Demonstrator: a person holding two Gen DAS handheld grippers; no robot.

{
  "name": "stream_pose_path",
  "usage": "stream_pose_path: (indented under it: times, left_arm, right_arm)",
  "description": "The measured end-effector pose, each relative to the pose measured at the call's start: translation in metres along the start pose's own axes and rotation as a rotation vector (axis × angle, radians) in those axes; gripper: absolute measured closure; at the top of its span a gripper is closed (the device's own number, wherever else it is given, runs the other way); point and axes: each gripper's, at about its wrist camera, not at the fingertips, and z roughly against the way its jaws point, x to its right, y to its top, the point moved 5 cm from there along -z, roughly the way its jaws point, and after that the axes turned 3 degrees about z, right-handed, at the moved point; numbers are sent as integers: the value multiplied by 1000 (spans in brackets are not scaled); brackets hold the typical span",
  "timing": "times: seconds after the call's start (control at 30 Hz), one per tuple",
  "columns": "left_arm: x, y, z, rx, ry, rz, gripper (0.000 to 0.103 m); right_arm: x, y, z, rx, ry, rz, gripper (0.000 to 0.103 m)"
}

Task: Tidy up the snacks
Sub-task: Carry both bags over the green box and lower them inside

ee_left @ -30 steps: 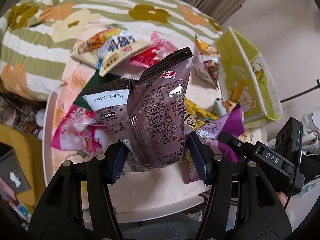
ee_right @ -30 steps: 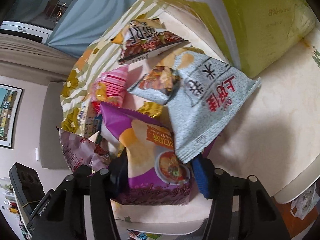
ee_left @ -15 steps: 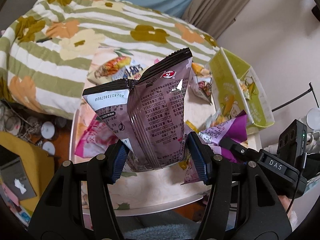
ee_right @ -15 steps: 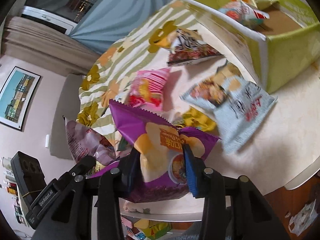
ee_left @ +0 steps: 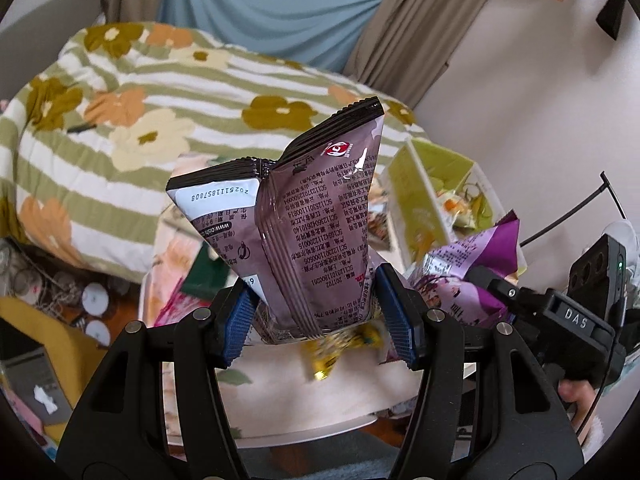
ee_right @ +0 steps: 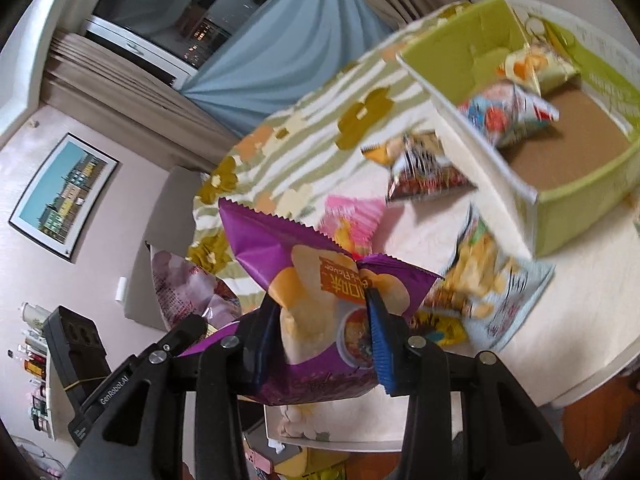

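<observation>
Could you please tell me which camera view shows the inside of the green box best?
The right wrist view: it looks down into the green box, showing its brown floor and two snack packets inside. The left wrist view shows the box partly hidden behind the held brown bag.

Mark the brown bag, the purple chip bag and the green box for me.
brown bag (ee_left: 312, 236), left wrist view, middle of its printed back.
purple chip bag (ee_right: 320, 300), right wrist view, front face between the pads.
green box (ee_right: 576, 204), right wrist view, near outer wall.
</observation>
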Motion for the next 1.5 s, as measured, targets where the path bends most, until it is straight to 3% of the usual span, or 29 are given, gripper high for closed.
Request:
stream_pose_path:
  times: [0.27,0.47,0.77,1.07,1.1,1.17,1.2,1.23,1.5]
  left_arm:
    - [89,19,-32,37,-33,-14,48]
    - [172,28,-78,39,-60,-50,48]
    - [258,19,-167,-66,-40,-74,48]
    - [281,-5,-233,-209,38,-160,48]
    - [282,-8,-238,-225,49,-173,43]
    - [279,-11,-239,-243,72,-196,24]
    - [277,-11,-238,-235,82,-205,7]
    - [276,-11,-235,-223,82,-208,1]
    - [252,-6,-206,-210,41,-135,1]
  right_arm:
    - [33,66,51,50,6,95,65]
    - [82,119,88,76,-60,178,65]
    - [163,178,114,34,-136,217,65]
    - [208,198,112,-15,-134,193,65]
    - [210,199,110,-19,-132,186,65]
    - [214,199,108,-28,-125,174,65]
    - [215,198,107,-32,-124,173,65]
    - [216,197,106,-38,-126,173,65]
    - [209,192,99,-85,-170,244,65]
